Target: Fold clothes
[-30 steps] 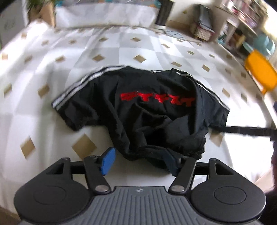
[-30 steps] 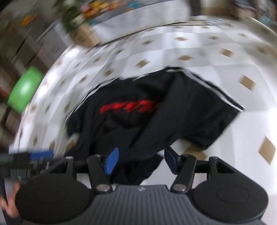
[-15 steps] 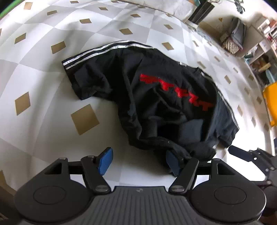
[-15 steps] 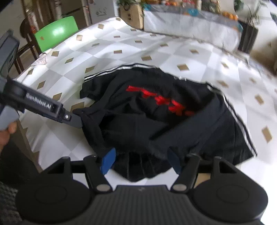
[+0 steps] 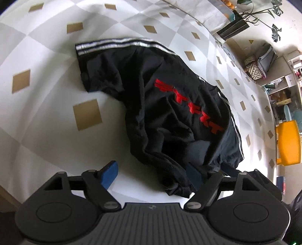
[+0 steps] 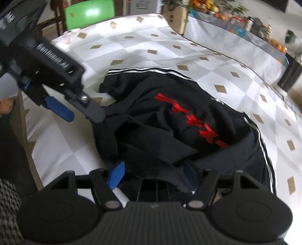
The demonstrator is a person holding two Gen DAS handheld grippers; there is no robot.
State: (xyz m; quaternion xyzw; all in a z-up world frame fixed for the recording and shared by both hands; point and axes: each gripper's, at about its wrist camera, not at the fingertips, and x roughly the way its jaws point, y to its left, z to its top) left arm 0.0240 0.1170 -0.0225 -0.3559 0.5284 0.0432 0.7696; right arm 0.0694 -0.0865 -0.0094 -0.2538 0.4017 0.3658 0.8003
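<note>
Both tools stand with fingers apart at the near hem of the black shirt point(image 5: 169, 105): the left tool point(image 5: 151, 174) straddling a bunched edge, the right tool point(image 6: 152, 176) likewise. The shirt lies rumpled on the checked table point(image 5: 47, 116), sleeves out, not folded.

Bare tablecloth point(image 5: 47, 116) left of black tee point(image 5: 169, 116) to the table's left edge: free passage. Left gripper point(image 6: 83, 111) blocks tee's near-left hem. Green chair point(image 6: 88, 14) stands off far-left corner, orange chair point(image 5: 287, 141) off right edge.
</note>
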